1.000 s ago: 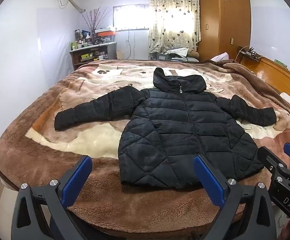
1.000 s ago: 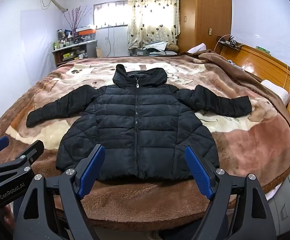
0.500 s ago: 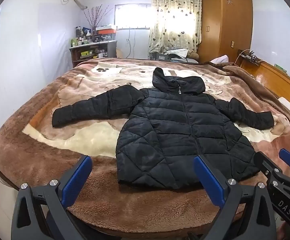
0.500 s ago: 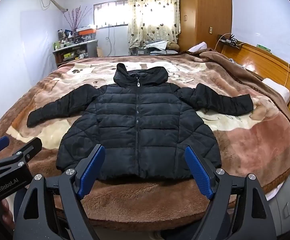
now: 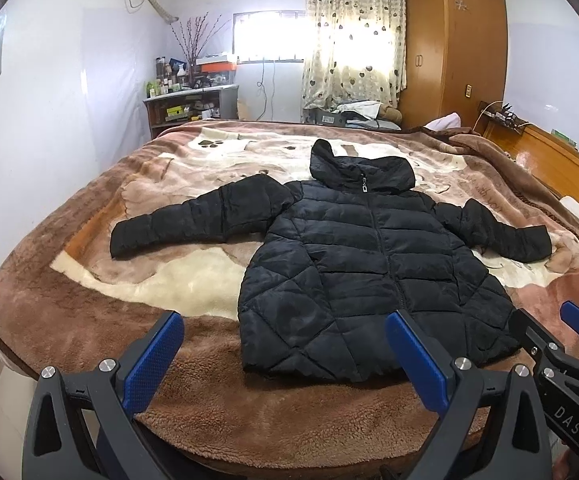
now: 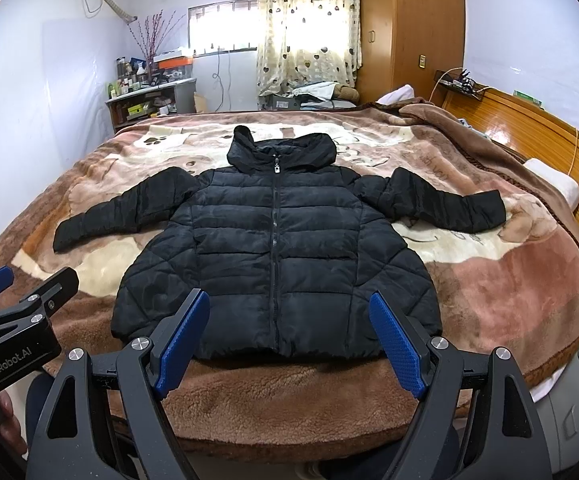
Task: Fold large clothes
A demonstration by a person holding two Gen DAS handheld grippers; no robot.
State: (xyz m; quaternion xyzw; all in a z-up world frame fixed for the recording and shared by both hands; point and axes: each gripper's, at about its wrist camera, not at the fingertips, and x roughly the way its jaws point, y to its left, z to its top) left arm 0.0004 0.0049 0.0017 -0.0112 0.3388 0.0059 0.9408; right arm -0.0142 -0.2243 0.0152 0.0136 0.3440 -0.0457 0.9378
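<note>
A black hooded puffer jacket [image 5: 369, 272] lies flat and face up on the bed, zipped, with both sleeves spread out; it also shows in the right wrist view [image 6: 277, 248]. My left gripper [image 5: 285, 360] is open and empty, held near the bed's front edge, short of the jacket's hem at its left corner. My right gripper [image 6: 289, 338] is open and empty, in front of the middle of the hem. Each gripper shows at the edge of the other's view: the right one [image 5: 569, 340], the left one [image 6: 13, 292].
The bed carries a brown plush blanket [image 6: 509, 280] with a cream animal print. A wooden headboard [image 6: 529, 132] and a white pillow [image 6: 553, 184] are on the right. A cluttered shelf [image 5: 189, 108], a curtained window and a wooden wardrobe [image 5: 453, 48] stand beyond the bed.
Both grippers have risen and tilted slightly, so the jacket sits a little lower and closer in both views. Both stay open. The jacket has not moved.
</note>
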